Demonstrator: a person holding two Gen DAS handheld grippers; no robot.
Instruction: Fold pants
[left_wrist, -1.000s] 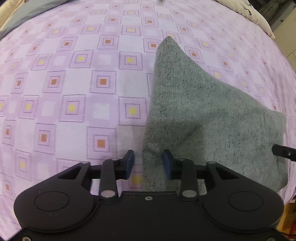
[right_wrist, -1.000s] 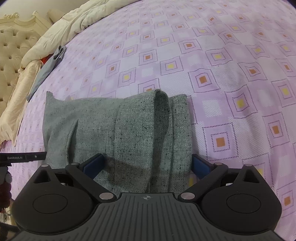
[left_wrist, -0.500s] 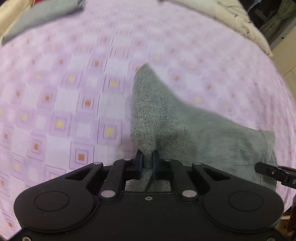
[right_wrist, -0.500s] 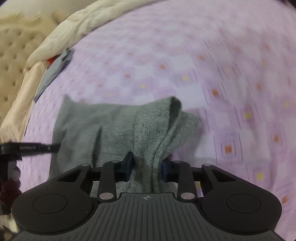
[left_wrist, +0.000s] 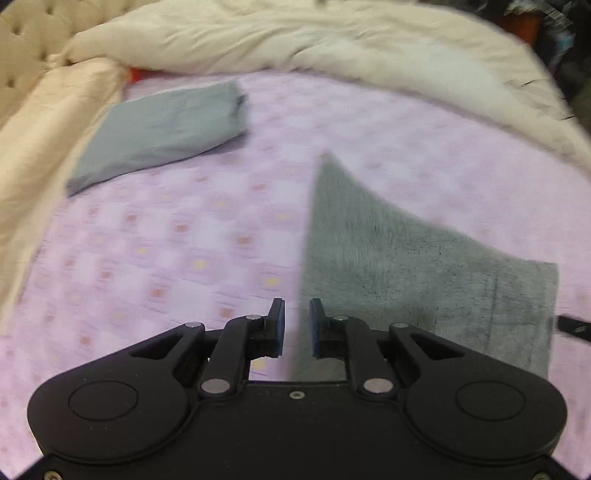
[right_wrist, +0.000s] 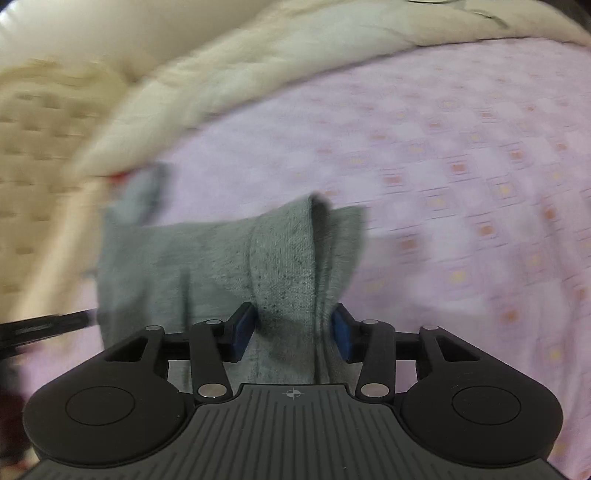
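I've got both jaws clamped on the grey pants (right_wrist: 236, 258), left gripper (left_wrist: 296, 326) pinching an edge, right gripper (right_wrist: 291, 332) bunching thick folds, fabric stretching straight ahead.

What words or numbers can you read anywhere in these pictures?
None can be read.
The other gripper's black finger, at the left edge of the right wrist view, is too blurred to show any lettering.
The right gripper body bears only a small crosshair mark, not text.
The gray pants and the purple bedsheet show no writing.

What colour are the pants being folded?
Speckled grey pants, clearest in the right wrist view.
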